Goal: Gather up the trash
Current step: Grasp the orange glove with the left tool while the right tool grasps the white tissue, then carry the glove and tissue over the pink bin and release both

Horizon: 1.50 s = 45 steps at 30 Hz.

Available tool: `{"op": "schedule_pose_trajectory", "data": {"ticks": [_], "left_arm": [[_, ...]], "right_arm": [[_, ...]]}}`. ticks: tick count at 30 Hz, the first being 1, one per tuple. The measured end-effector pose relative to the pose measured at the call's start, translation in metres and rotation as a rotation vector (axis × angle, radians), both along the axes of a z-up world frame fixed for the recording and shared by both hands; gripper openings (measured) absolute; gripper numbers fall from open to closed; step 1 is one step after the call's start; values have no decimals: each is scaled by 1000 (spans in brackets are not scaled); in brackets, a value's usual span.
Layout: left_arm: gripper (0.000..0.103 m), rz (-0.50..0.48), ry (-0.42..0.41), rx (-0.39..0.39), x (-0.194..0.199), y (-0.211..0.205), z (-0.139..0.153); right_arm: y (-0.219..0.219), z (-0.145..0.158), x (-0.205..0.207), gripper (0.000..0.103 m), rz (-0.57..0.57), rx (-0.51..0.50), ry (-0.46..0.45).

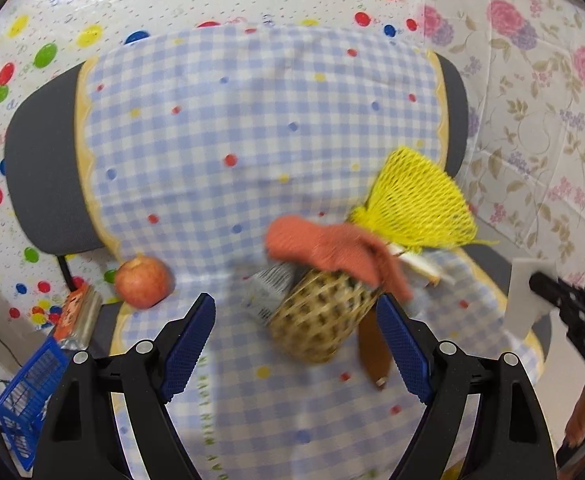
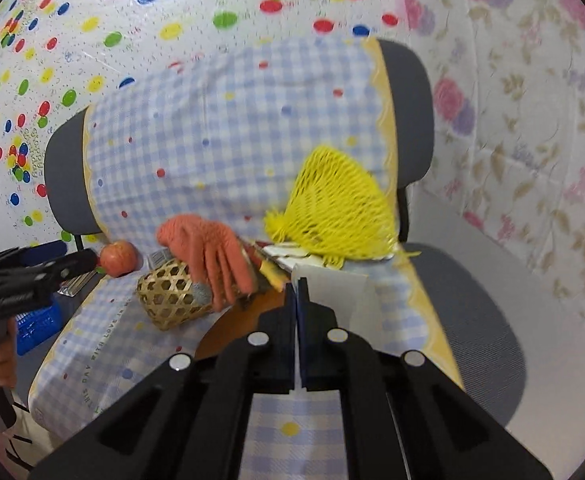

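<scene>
A woven bamboo basket lies tipped on a chair covered with a blue checked cloth. An orange glove drapes over it, with a yellow net bag behind and a crumpled wrapper beside it. My left gripper is open just in front of the basket. My right gripper is shut on a white sheet of paper, held above the seat; the sheet also shows in the left wrist view. The basket, glove and net bag show in the right wrist view.
A red apple sits at the seat's left edge. A brown flat object lies beside the basket. A blue plastic crate and an orange packet are on the floor at left. Patterned sheets hang behind the chair.
</scene>
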<state>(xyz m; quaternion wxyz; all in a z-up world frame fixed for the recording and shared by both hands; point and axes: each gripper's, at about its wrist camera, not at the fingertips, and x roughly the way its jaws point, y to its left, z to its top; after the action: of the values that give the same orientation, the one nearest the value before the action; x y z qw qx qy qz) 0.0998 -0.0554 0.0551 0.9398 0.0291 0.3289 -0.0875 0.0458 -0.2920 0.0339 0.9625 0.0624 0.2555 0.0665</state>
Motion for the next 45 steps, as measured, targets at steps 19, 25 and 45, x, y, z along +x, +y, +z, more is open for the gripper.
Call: {"op": "schedule_pose_trajectory", "data": {"ticks": [19, 25, 45], "left_arm": [[31, -98, 77, -7, 86, -65, -51], [18, -115, -62, -45, 63, -57, -8], [18, -287, -142, -115, -116, -58, 26]], "right_arm": [[-34, -26, 16, 2, -4, 26, 51], [-33, -18, 9, 2, 4, 30, 23], [-25, 9, -101, 2, 60, 50, 19]]}}
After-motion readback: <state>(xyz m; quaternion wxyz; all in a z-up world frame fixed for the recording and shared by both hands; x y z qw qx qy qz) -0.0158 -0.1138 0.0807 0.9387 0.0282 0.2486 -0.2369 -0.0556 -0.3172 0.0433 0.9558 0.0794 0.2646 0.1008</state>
